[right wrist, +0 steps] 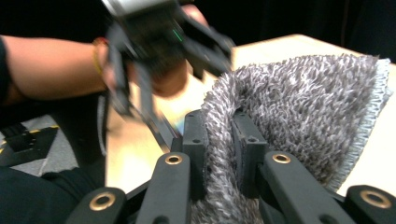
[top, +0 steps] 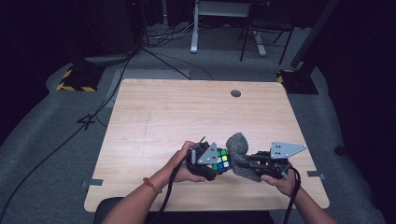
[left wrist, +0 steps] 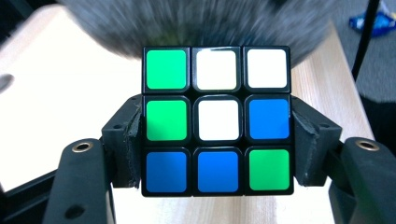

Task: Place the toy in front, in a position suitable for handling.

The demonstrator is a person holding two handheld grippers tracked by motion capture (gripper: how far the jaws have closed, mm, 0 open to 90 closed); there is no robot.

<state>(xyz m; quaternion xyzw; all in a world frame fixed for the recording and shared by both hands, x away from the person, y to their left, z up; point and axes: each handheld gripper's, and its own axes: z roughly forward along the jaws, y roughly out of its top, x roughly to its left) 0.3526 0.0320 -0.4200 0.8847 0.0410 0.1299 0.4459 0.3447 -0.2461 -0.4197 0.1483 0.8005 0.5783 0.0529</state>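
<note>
A scrambled puzzle cube [top: 221, 160] [left wrist: 217, 120] with green, white and blue stickers sits clamped in my left gripper [top: 215, 161] [left wrist: 217, 144], one jaw pressed on each side, just above the table's near edge. My right gripper [top: 248, 161] [right wrist: 218, 144] is shut on a fuzzy grey cloth [top: 239, 154] [right wrist: 299, 121], a fold of it pinched between the pads. The cloth hangs against the cube's far side and shows blurred behind the cube [left wrist: 201, 23] in the left gripper view. The left hand and its gripper [right wrist: 159, 51] appear blurred in the right gripper view.
The light wooden table [top: 187, 116] has a round cable hole [top: 236, 93] near its far edge. Dark floor, cables and chair and desk legs lie beyond the table. A yellow-black striped base [top: 77, 81] stands off the far left corner.
</note>
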